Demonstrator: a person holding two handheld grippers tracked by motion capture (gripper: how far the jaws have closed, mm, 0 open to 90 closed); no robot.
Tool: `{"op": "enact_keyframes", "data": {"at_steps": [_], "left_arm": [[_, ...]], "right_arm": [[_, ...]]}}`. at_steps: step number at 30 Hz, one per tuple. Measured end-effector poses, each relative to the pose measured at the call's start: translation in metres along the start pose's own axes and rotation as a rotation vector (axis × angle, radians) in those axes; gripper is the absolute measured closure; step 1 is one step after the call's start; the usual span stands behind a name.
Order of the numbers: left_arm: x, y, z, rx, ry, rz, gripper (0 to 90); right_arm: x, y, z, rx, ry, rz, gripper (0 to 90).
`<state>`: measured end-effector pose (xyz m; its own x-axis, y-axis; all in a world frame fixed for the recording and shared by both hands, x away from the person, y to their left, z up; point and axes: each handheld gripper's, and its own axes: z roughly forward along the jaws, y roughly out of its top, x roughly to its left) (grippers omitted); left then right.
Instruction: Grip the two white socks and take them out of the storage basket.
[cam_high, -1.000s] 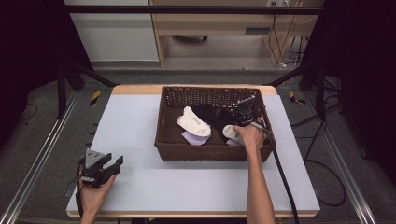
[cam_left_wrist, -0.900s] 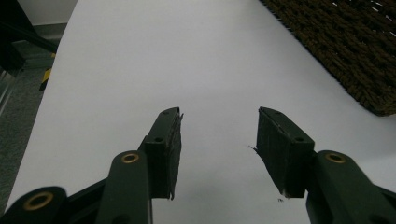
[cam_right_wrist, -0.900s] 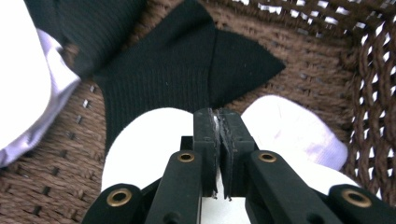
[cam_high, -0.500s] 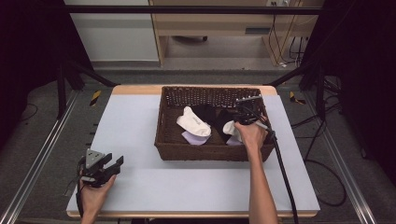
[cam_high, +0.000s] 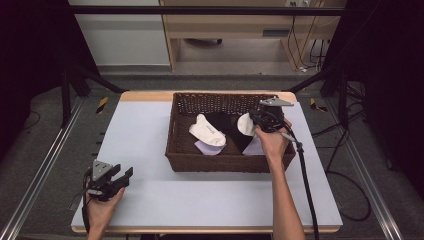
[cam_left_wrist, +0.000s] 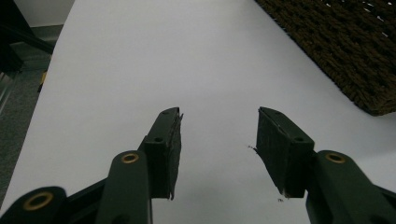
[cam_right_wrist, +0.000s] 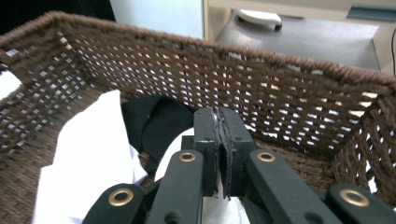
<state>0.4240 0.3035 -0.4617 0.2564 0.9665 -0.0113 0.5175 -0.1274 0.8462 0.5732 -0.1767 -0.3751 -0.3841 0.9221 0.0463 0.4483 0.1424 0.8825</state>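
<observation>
White table; right gripper fingers clenched on black sock over basket; left gripper released.

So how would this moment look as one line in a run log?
right gripper: shut on dark fabric, in basket over socks | left gripper: open, holding nothing, over table

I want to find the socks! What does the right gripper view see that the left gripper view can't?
Right gripper view: a white cloth sock and a black cloth sock inside, past the shut right hand-held gripper. Left gripper view: the open left hand-held gripper over the bare white table top. Both: the brown woven wicker basket.
</observation>
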Motion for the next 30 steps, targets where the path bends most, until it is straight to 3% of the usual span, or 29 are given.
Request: {"op": "enact_keyframes", "data": {"at_steps": [10,20,30], "left_arm": [[-0.001,0.0,-0.001,-0.003,-0.003,0.003,49.4],[-0.002,0.001,-0.002,-0.009,0.002,0.02,46.8],[-0.003,0.001,-0.003,-0.033,0.024,0.044,45.8]], "right_arm": [[0.006,0.006,-0.025,-0.105,0.054,0.0,86.7],[0.018,0.019,-0.071,-0.217,0.148,-0.032,86.7],[0.031,0.024,-0.104,-0.261,0.214,-0.071,86.7]]}}
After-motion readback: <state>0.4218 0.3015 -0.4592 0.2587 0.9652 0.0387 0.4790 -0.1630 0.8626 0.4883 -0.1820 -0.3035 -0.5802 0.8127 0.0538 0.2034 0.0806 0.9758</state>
